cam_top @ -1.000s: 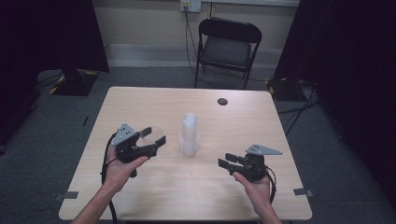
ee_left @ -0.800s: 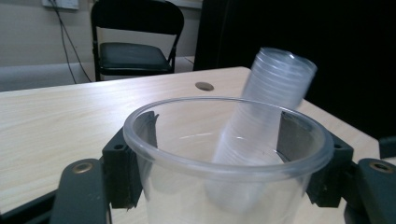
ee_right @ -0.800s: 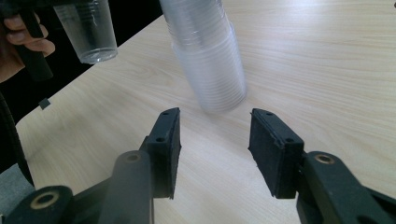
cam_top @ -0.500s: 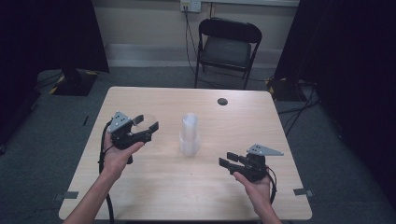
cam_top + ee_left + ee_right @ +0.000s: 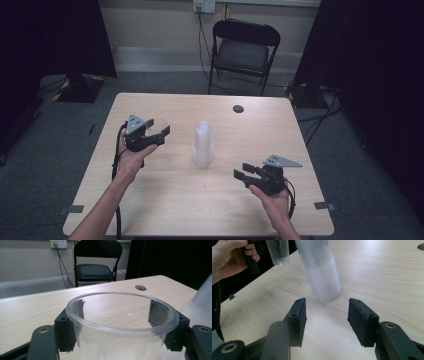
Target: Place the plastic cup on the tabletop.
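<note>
The left gripper (image 5: pixel 159 134) has carried its single clear cup (image 5: pixel 157 129) away from the stack of cups (image 5: pixel 202 145) toward the left edge of the table (image 5: pixel 165 210), while the right gripper (image 5: pixel 246 176) sits near the right front corner as before. The left jaws pinch the cup just under its rim (image 5: pixel 120 328) and have just eased slightly wider, the cup between them. That thin grip looks like the main risk: any more loosening and the light cup could slide out, tip and roll off the left edge. The right jaws stand apart and empty, having just been opening, aimed at the stack (image 5: pixel 319 270) at the table's middle. A careless reach there could knock the tall stack over.
</note>
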The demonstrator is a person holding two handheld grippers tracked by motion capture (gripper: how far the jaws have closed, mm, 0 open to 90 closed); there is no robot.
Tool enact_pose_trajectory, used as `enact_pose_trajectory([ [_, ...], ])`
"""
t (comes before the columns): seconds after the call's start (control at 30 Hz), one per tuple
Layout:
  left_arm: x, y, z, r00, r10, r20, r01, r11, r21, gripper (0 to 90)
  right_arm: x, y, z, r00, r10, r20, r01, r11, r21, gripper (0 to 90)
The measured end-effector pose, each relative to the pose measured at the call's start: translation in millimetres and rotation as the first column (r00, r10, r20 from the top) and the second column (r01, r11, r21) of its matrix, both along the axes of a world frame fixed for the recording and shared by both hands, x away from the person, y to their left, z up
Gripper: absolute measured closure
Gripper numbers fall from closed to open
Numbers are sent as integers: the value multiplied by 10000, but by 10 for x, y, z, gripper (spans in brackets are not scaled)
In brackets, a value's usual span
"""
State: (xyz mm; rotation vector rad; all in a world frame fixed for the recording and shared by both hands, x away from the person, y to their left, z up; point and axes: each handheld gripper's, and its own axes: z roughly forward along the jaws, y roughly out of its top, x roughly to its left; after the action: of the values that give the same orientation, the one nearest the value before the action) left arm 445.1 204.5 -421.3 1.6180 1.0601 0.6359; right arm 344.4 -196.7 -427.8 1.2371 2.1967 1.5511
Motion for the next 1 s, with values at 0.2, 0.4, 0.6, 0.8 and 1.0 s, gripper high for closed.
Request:
enact_pose_trajectory([
  [0.2,85,-56,-95,9999,-50,-141,52,9999,161,276,-4,33,-12,9998,175,-76,-176,9998,-40,504],
  [0.4,145,-112,-174,9995,-297,-141,301,9990,337,271,-8,61,-29,9994,312,-131,-314,9994,-153,513],
  [0.6,190,-89,-237,9991,-296,-320,313,9980,549,270,-13,85,-31,9989,458,-138,-462,9983,-352,521],
  [0.8,227,-77,-297,9974,-379,-614,408,9980,476,253,-14,107,-35,9981,570,-224,-579,9975,-413,522],
  [1.0,263,-81,-354,9956,-209,-912,279,9967,761,250,-11,97,-36,9983,527,-243,-536,9978,-396,524],
])
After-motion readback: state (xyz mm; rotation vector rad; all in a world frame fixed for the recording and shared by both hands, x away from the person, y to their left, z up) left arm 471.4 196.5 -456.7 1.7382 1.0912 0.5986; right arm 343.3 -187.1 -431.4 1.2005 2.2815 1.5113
